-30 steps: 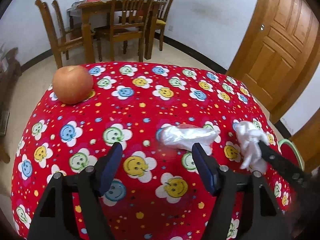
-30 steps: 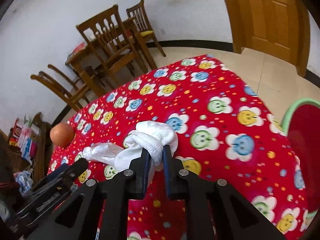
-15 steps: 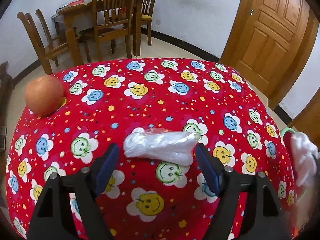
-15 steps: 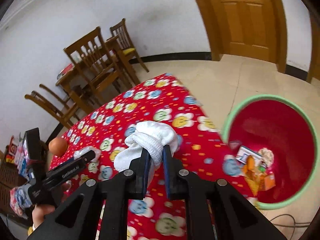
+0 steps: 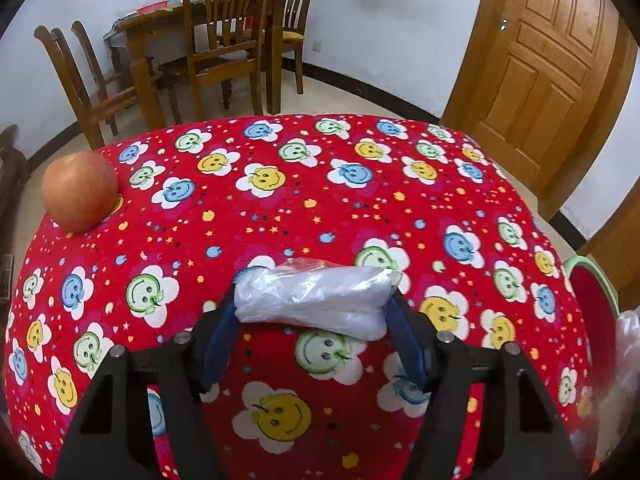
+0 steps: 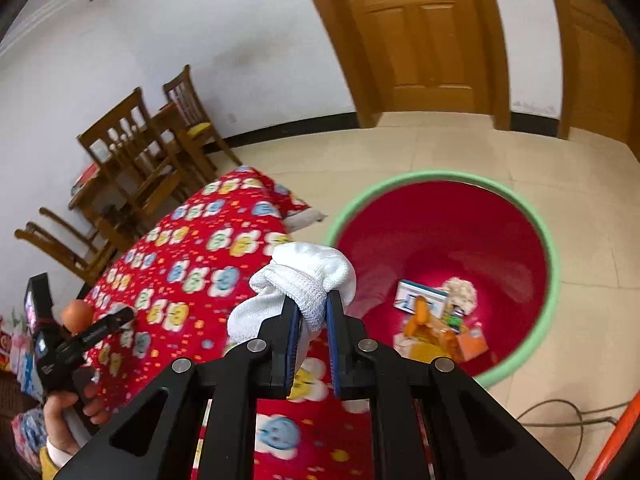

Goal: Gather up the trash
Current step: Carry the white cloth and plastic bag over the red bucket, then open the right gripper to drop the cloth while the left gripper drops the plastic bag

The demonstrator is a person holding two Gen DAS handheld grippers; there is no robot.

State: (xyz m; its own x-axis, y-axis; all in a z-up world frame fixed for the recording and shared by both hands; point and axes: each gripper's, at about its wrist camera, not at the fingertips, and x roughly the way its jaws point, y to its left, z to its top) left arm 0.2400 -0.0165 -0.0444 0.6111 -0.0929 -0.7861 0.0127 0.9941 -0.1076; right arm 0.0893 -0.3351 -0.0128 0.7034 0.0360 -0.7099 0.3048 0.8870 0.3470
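Holding, lower centre of the right wrist view: right hand-held gripper (image 6: 312, 320), jaws pinched on a white knitted cloth (image 6: 300, 280), carried at the counter edge toward the red bin (image 6: 552, 264) at right, apparently for dropping; other rubbish already lies inside. Lower centre of the left wrist view: left hand-held gripper (image 5: 312, 320), jaws closing around a clear plastic bag (image 5: 316, 300) lying on the counter (image 5: 280, 220); contact uncertain. Upper left: apple (image 5: 79, 190), untouched.
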